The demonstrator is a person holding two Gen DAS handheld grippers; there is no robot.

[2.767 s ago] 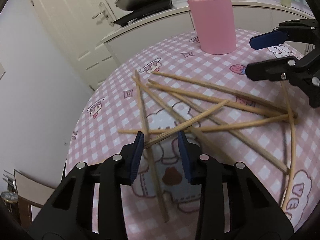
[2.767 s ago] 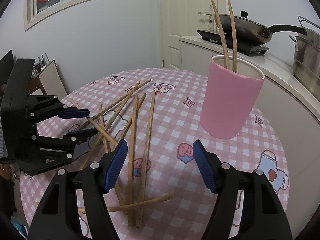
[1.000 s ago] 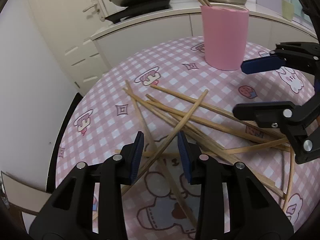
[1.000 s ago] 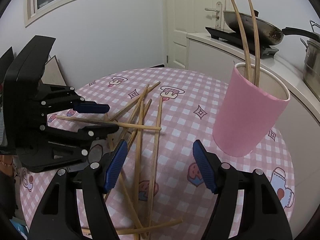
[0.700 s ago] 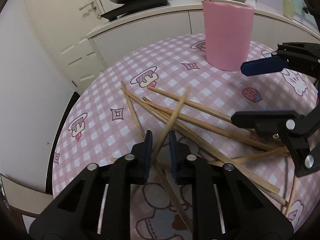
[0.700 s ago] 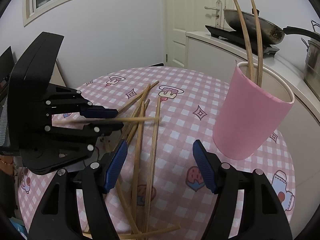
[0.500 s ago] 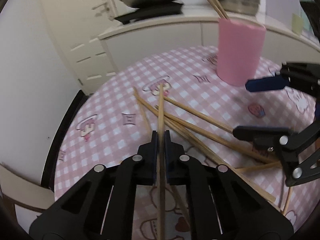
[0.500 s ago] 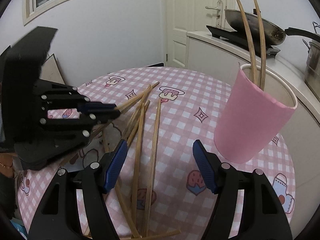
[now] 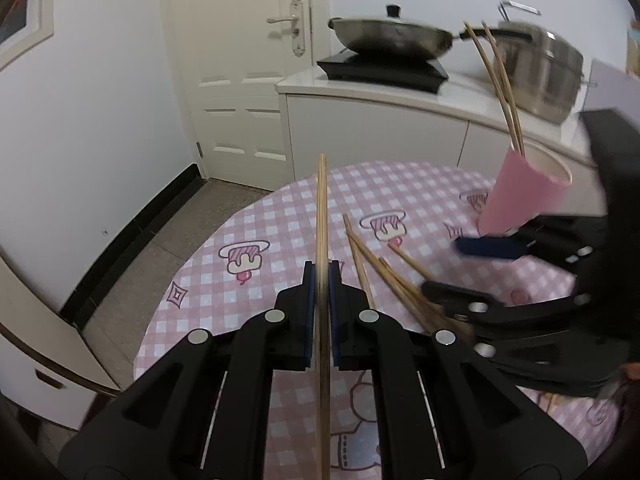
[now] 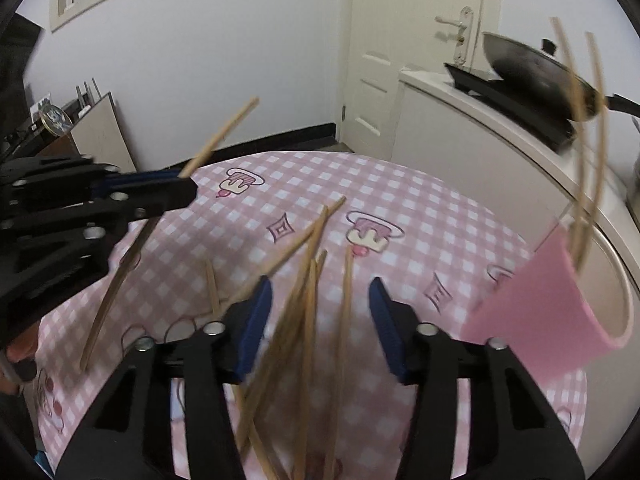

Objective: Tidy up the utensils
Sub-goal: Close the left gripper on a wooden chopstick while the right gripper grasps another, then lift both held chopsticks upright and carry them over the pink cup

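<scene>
Left gripper [image 9: 319,312] is pinched tight on one chopstick [image 9: 321,216], lifted clear, probably headed for the pink cup [image 9: 524,200] at 2 o'clock. Right gripper [image 10: 320,320] hangs wide over the loose chopsticks [image 10: 308,304].

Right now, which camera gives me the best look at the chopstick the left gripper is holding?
The left wrist view: the chopstick runs straight up the frame, clamped in the left gripper. The right wrist view shows it side-on and tilted, its middle hidden behind that gripper.
</scene>
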